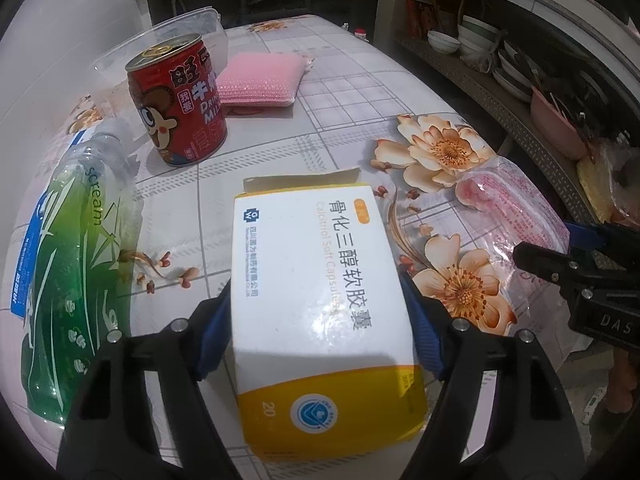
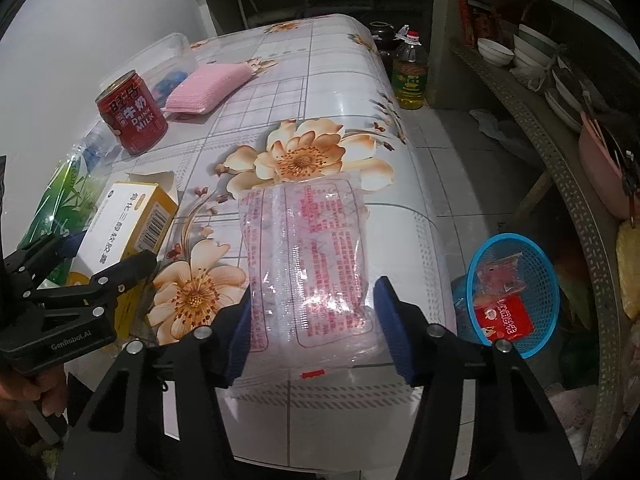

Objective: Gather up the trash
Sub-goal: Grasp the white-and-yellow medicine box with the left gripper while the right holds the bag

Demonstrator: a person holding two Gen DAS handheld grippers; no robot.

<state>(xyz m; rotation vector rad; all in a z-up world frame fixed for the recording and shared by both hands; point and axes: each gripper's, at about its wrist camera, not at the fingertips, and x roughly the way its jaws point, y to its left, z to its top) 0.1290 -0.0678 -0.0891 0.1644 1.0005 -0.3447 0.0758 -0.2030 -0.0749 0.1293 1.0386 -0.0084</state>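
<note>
My left gripper (image 1: 316, 320) has its blue pads on both sides of a white and yellow medicine box (image 1: 324, 304) that lies on the flowered table; the pads touch the box's sides. The box also shows in the right wrist view (image 2: 128, 224), with the left gripper (image 2: 80, 264) around it. My right gripper (image 2: 312, 320) is open around a clear plastic wrapper with red print (image 2: 308, 252) lying near the table's front edge; its pads stand apart from the wrapper. The wrapper shows at right in the left wrist view (image 1: 516, 208).
A red milk can (image 1: 180, 100), a green plastic bottle (image 1: 72, 264), a pink sponge (image 1: 260, 78) and a clear tub (image 1: 200, 24) are on the table. A blue mesh basket (image 2: 512, 292) with red wrappers stands on the floor at right. A shelf with bowls (image 2: 532, 56) and an oil bottle (image 2: 408, 72) lie beyond.
</note>
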